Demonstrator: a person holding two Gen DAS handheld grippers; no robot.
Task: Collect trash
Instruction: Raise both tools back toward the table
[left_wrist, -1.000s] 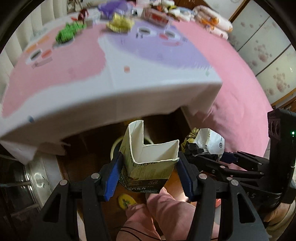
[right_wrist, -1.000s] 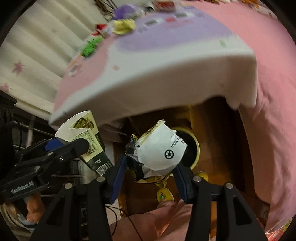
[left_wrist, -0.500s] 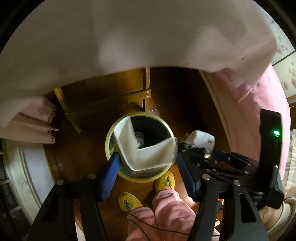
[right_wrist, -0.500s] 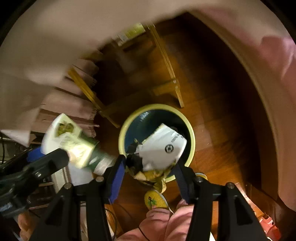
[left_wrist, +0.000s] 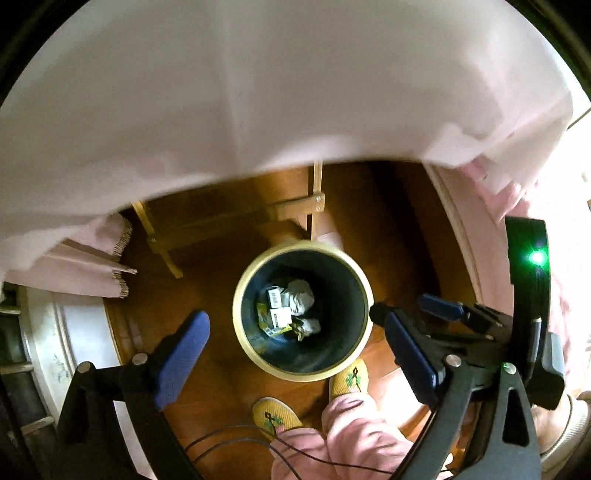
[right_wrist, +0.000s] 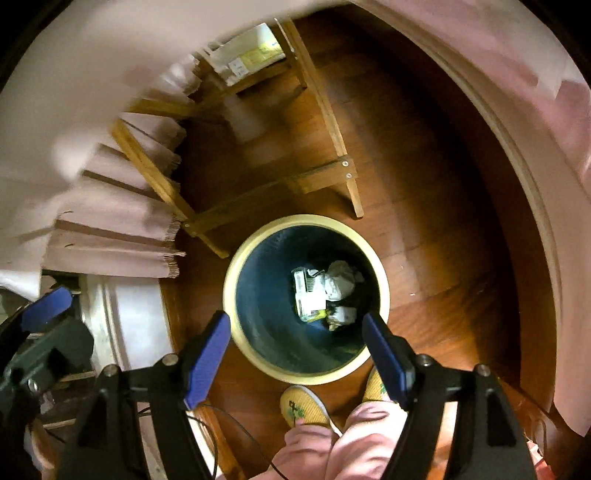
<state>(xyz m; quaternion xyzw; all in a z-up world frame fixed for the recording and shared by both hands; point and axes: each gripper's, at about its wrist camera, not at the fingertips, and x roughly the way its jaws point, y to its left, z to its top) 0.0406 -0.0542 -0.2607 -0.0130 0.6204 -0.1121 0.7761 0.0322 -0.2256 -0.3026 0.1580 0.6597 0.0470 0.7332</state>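
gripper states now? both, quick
Left gripper: open, fingers just spread, nothing between them; its carton lies in the bin.
Right gripper: open, fingers just spread, empty; its crumpled wrapper is in the bin too.

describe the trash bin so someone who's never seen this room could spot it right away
Look at the wooden floor below the draped tablecloth, just in front of the person's yellow slippers. The bin is a round open can holding crumpled cartons; its pale cream rim and dark blue inside set it apart.

A home, likely a dining or living room: polished wooden floor (right_wrist: 424, 206), cloth-draped table (left_wrist: 258, 92) at twelve o'clock, a wastebasket (right_wrist: 236, 266) centre, embroidered slippers (left_wrist: 275, 411) at six o'clock.
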